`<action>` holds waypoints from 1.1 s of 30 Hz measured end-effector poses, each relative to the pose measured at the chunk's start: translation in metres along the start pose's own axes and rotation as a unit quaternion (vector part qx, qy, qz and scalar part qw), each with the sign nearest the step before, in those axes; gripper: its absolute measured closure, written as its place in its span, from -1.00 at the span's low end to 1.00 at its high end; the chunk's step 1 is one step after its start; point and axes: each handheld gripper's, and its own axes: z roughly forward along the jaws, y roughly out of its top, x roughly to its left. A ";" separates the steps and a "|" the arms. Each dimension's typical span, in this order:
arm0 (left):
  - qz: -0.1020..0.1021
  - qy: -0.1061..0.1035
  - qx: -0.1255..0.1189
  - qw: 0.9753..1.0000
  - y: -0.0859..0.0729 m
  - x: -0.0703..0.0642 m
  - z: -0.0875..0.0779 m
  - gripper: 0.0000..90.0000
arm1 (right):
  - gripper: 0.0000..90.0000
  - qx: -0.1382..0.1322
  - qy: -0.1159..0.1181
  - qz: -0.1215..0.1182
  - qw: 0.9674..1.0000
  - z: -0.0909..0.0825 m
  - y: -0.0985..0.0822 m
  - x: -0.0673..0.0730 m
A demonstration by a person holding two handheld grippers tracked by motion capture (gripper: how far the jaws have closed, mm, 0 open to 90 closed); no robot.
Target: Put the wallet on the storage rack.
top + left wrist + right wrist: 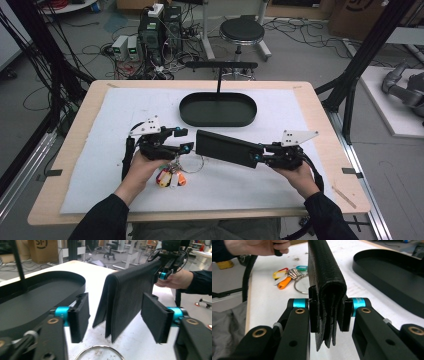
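Note:
A long black leather wallet (227, 147) hangs above the white mat, folded edge up. My right gripper (257, 154) is shut on its right end; in the right gripper view both pads (313, 312) press the wallet (324, 272). My left gripper (185, 140) stands open at the wallet's left end. In the left gripper view the wallet (125, 297) hangs between the two pads (78, 317) with a gap on each side. The right gripper (162, 275) shows at the wallet's far end there.
A key ring with coloured tags (171, 177) lies on the mat under my left hand, its big metal ring (192, 163) beside it. A black oval tray (218, 120) with an upright handle stands behind the wallet. The table's front edge is close to both hands.

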 end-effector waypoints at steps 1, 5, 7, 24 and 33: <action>-0.003 0.001 -0.001 1.000 0.000 0.000 -0.002 -0.20 | 0.71 -0.002 -0.005 -0.003 1.000 -0.001 0.001 -0.001; 0.004 0.017 0.006 1.000 0.002 -0.003 -0.011 -0.29 | 0.71 -0.009 -0.023 0.001 1.000 -0.003 0.004 -0.004; 0.008 0.025 0.005 1.000 0.003 -0.006 -0.016 -0.31 | 0.71 -0.010 -0.034 0.000 0.999 -0.004 0.006 -0.006; 0.071 0.103 0.008 0.992 -0.002 -0.035 -0.053 -0.34 | 0.71 -0.015 -0.101 -0.001 0.995 0.000 0.029 -0.029; 0.072 0.126 0.007 0.989 -0.010 -0.042 -0.068 -0.34 | 0.70 -0.007 -0.129 -0.002 0.992 0.015 0.042 -0.040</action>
